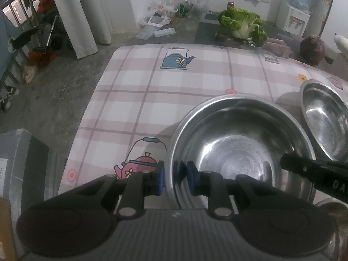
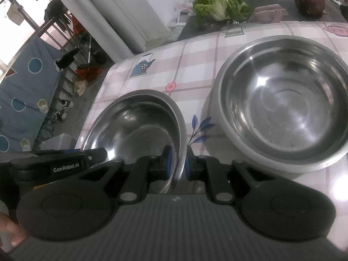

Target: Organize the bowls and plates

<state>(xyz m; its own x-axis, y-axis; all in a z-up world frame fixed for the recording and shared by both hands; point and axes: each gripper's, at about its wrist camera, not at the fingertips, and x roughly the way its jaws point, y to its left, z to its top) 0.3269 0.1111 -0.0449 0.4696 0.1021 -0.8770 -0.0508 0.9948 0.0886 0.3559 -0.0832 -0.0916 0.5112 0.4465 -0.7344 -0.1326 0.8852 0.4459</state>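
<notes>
A pink checked cloth with kettle prints covers the worktop; grey concrete floor and pale curtains fill the upper left of the frame, a cabbage and a water dispenser the upper right. Two steel bowls stand mouth-up; being round, they show no long axis. The left tongs are clenched on the near-left rim of the nearer bowl at lower centre; the right tongs pinch the same bowl's right rim; the second bowl sits apart at right.
</notes>
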